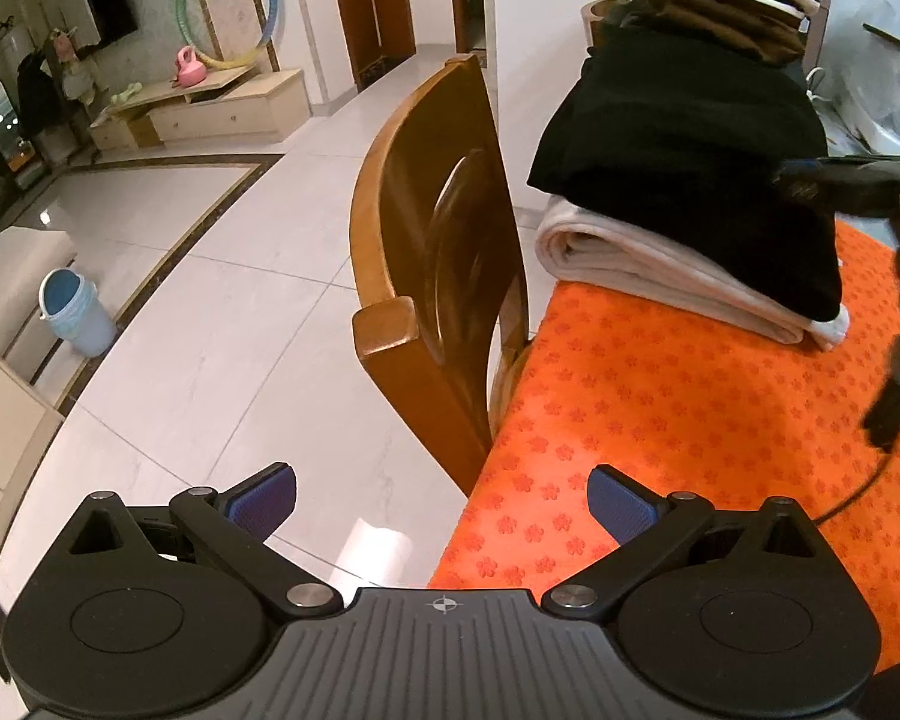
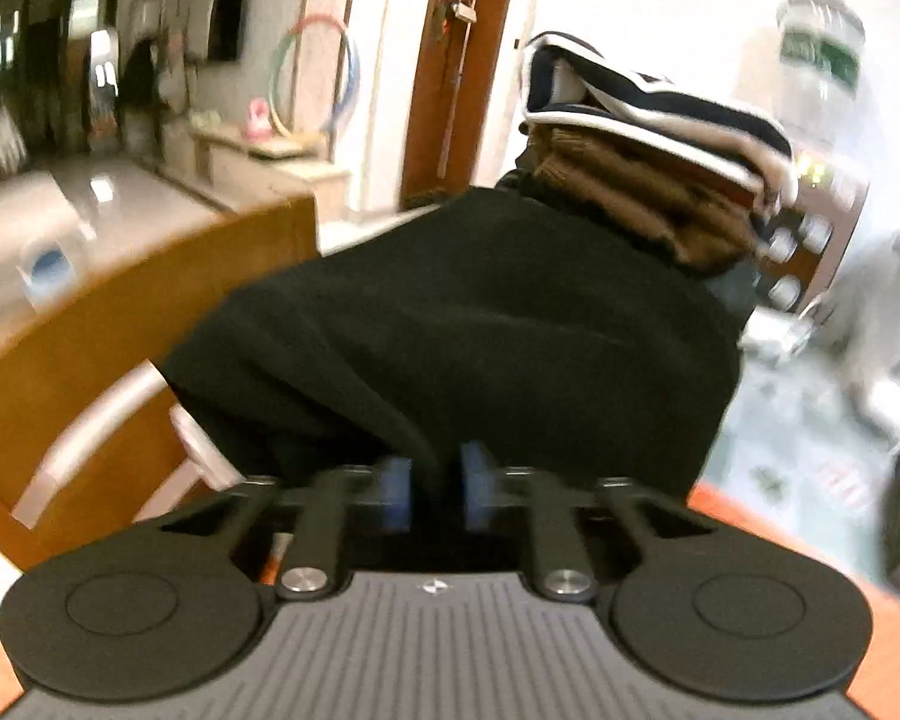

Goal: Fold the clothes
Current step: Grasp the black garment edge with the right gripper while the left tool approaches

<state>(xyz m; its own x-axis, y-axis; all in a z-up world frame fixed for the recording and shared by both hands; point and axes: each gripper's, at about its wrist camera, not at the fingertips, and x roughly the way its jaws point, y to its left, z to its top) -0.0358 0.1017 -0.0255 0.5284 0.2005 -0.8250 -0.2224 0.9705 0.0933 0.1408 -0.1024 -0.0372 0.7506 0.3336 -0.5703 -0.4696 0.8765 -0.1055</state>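
My left gripper point(image 1: 441, 507) fingers released, empty, bottom of frame over desk point(image 1: 660, 420) edge. My right gripper point(image 2: 435, 492) fingers clenched on black garment point(image 2: 480, 324), frame centre, lying atop folded white cloth point(image 1: 648, 264), upper right.

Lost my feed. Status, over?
Left gripper open, empty. Right gripper shut on black garment, atop cream folded garment. Wooden chair beside table.

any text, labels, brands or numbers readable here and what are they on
No words or numbers can be read in either view.
Left gripper: only a small crosshair mark on its body, no lettering.
Right gripper: a small mark on its body, blurred.
Green label on the water bottle: too blurred to read.
Striped garment: no legible print.
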